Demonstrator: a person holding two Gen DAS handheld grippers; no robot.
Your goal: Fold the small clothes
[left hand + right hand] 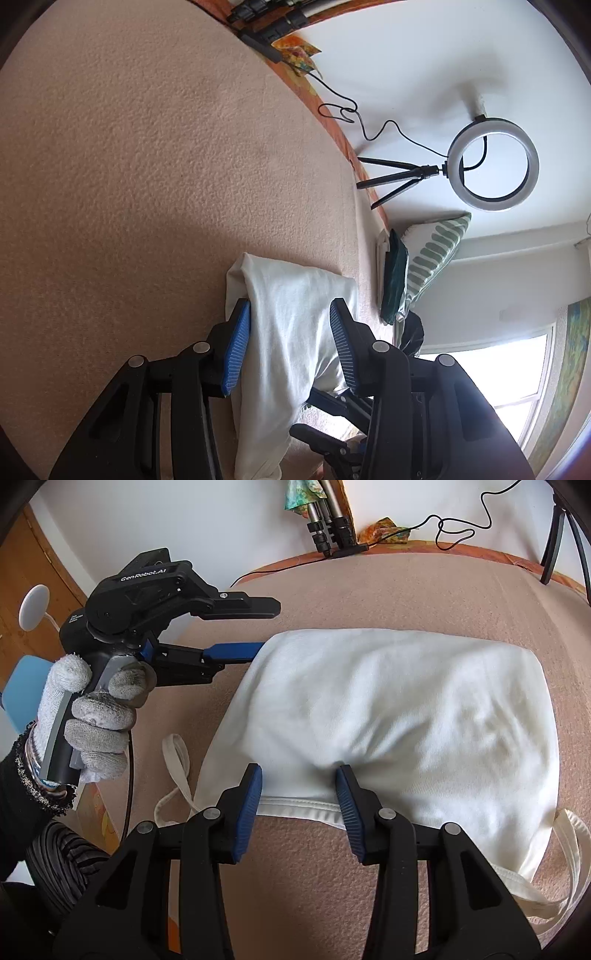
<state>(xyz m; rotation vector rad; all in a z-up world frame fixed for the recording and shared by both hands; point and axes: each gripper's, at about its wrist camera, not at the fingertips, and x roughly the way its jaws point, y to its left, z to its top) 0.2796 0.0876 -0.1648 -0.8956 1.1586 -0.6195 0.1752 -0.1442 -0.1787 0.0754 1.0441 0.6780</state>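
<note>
A white strappy top (399,716) lies folded on a peach blanket (369,590); its straps trail out at the left (177,753) and right (569,834). My right gripper (299,775) is open, its blue pads astride the hemmed near edge of the top. My left gripper (255,650), held by a gloved hand (96,709), is open with one finger over and one at the top's left corner. In the left wrist view the top (288,332) hangs between that gripper's (288,306) spread blue pads.
A ring light on a small tripod (491,162) and its black cable (369,125) stand at the blanket's edge. Tripod legs (332,528) and a patterned cloth (384,530) sit at the far side. A striped cushion (436,251) and folded dark fabric (395,277) lie beside the blanket.
</note>
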